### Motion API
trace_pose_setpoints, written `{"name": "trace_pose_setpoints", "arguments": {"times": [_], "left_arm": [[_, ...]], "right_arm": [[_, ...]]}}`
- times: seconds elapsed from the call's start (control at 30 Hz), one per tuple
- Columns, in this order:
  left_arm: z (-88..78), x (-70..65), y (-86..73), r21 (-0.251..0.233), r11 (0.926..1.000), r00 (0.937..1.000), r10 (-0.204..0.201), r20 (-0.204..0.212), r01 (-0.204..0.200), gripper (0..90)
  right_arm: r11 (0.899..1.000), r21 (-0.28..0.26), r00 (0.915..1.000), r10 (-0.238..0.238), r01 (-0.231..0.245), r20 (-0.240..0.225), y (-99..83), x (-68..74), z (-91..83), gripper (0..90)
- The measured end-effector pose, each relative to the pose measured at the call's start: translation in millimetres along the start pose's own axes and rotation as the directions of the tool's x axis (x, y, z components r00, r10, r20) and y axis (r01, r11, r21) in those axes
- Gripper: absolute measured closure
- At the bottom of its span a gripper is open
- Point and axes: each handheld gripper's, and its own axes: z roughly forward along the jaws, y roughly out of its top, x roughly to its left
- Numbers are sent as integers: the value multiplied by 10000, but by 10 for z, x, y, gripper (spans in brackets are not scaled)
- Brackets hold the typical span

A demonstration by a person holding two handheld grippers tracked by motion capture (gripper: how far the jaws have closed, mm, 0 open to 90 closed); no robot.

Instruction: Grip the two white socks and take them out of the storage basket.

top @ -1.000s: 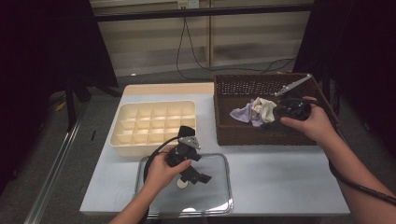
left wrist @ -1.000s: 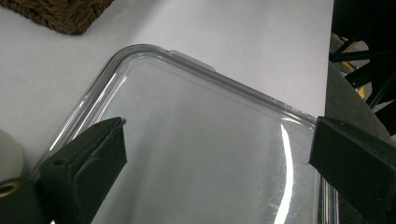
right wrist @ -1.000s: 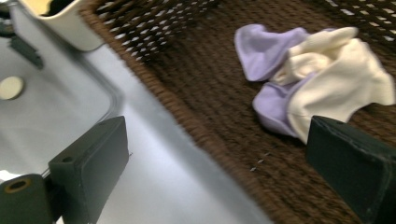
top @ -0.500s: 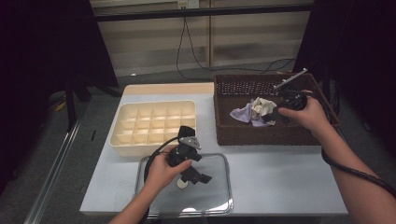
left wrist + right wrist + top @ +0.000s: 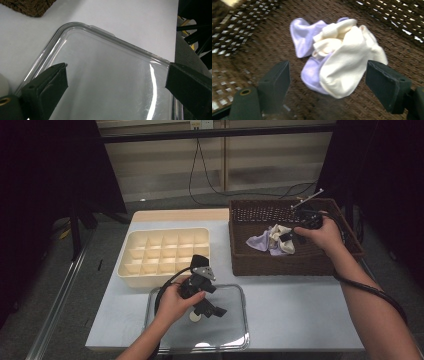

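dropped lower into the wicker basket since a second ago, right gripper narrowing yet unclenched over the cream sock; pickup looks imminent. left gripper released above the clear lid.

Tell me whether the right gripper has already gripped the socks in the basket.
No: its fingers stand apart on either side of the socks, not pressing them.

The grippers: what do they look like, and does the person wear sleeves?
Both grippers, left and right, are black with blocky black jaws. The left carries a grey three-cornered plate; a black cable trails from each. The forearms are bare, no sleeves.
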Motion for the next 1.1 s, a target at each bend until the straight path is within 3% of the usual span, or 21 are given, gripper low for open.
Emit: {"name": "trace_pose_setpoints", "arguments": {"times": [0.23,0.47,0.53,0.67,0.7,0.77,0.83,0.9,0.97,1.0,1.07,1.1], "left_arm": [[1,2,1,96,9999,10000,86,10,-86,39],[16,-3,-6,-5,10000,10000,87,33,-87,39],[0,-12,-1,240,9997,9998,102,-192,-97,40],[-5,-11,0,258,9996,9997,108,-221,-103,40],[8,-11,-7,13,10000,10000,6,-19,-6,40],[12,-10,-11,-25,10000,10000,-4,13,4,41],[12,-7,-13,11,10000,10000,33,31,-33,40],[10,2,-13,62,9999,9999,103,11,-103,41],[13,1,-17,6,10000,10000,6,-2,-6,41],[12,4,-17,40,10000,10000,34,-1,-34,42],[7,8,-18,115,9999,9999,114,-9,-114,43],[4,9,-17,123,9999,9999,122,-7,-121,43]], "right_arm": [[9992,388,9993,106,-120,360,102,-69,161,249],[9980,295,9975,544,-557,449,171,-169,265,294],[9975,349,9970,602,-619,480,182,-186,298,311],[9955,550,9952,734,-770,653,203,-207,385,367],[9957,568,9952,695,-735,684,203,-211,395,390],[9953,614,9956,705,-742,613,201,-215,423,425],[9937,656,9942,871,-912,638,197,-217,460,518],[9926,758,9945,916,-953,509,193,-226,482,541],[9917,904,9950,878,-919,481,196,-230,494,714],[9903,881,9939,1046,-1074,361,198,-228,494,726],[9913,894,9950,945,-970,326,206,-215,484,865],[9916,914,9956,890,-912,277,206,-216,482,884]]}}
